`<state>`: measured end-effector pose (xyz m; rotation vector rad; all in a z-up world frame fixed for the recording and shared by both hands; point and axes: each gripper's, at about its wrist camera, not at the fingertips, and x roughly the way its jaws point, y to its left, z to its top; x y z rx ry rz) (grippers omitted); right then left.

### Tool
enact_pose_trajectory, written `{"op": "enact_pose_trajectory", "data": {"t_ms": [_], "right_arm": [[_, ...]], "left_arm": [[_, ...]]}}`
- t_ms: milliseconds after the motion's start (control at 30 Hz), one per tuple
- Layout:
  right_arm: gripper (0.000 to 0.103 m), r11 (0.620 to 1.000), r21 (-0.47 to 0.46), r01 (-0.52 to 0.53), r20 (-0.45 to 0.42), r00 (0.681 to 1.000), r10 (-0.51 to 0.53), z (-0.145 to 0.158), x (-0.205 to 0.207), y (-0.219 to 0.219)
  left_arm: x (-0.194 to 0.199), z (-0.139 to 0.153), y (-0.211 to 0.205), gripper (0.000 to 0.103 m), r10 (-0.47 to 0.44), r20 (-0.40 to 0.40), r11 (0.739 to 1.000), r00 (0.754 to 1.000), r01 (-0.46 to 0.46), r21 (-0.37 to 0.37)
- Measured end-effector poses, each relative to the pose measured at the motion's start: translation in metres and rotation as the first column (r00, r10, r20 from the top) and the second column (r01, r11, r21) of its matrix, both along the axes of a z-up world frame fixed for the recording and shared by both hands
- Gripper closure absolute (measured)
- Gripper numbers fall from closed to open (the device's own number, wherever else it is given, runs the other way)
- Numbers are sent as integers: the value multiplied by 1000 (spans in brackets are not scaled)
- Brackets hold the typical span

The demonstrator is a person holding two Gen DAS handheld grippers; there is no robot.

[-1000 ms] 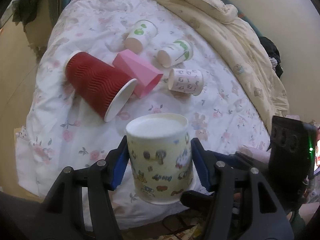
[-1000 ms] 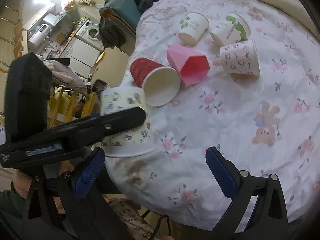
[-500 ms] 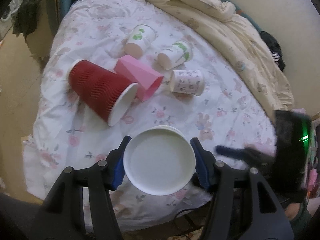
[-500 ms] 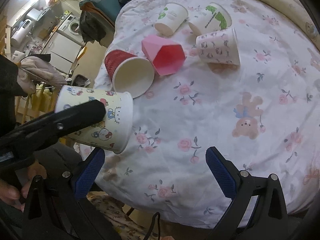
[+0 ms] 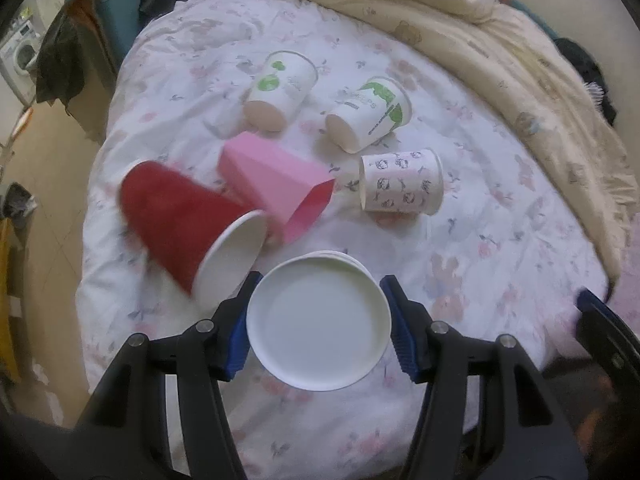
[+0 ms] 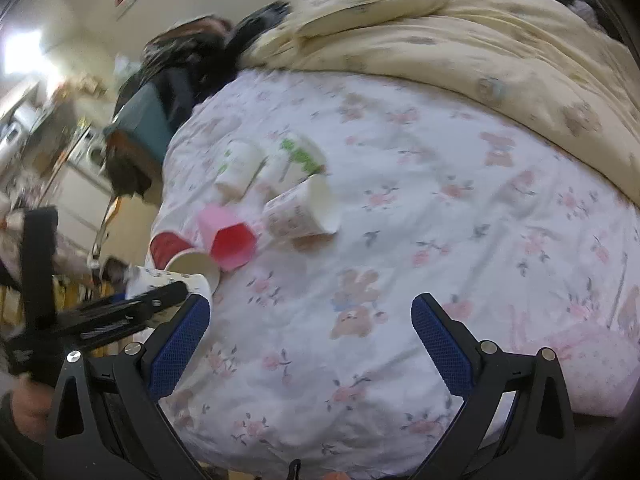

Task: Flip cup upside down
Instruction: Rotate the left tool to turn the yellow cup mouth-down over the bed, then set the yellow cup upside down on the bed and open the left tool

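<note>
My left gripper point(image 5: 319, 322) is shut on a cartoon-print paper cup point(image 5: 318, 320). In the left wrist view I see only its white round base, facing the camera, with its mouth pointing away over the bed. In the right wrist view the same cup point(image 6: 172, 280) lies on its side in the left gripper, at the bed's left edge. My right gripper point(image 6: 310, 340) is open and empty, low over the floral sheet point(image 6: 400, 240).
Several cups lie on their sides on the sheet: a red one point(image 5: 184, 220), a pink angular one point(image 5: 276, 184), a small patterned one point(image 5: 400, 188) and two with green print point(image 5: 280, 88) point(image 5: 368, 114). A cream duvet point(image 5: 520, 60) is bunched along the far right.
The held cup has tipped from upright to horizontal, base toward the left camera. The left gripper has moved forward over the bed. The right gripper has swung down and to the right.
</note>
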<state>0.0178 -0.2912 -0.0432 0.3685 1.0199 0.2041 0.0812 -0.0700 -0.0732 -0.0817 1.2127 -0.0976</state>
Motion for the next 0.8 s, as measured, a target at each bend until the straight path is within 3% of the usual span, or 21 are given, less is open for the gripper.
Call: {"op": "enact_pose_trajectory", "data": {"t_ms": [367,700,733,800], "right_arm": [[0,996,84,36,-31,999,-33,-3,3,-20],[0,993,118,22,-40,999,-17,-3,4,-17],[0,993,119,21,-42,999,-16,-3,5,-17],[0,993,116,19,-44,999,-14,-4,5,-16]], "left_arm": [[28,-49,-36,48,15,-15,993,1000,-13,115],[31,-62,-37,46,7,-24,993,1000,-4,121],[31,-62,-37,45,6,-32,993,999,-2,115],[33,-64,-37,25,4,-50,994,999,2,105]]}}
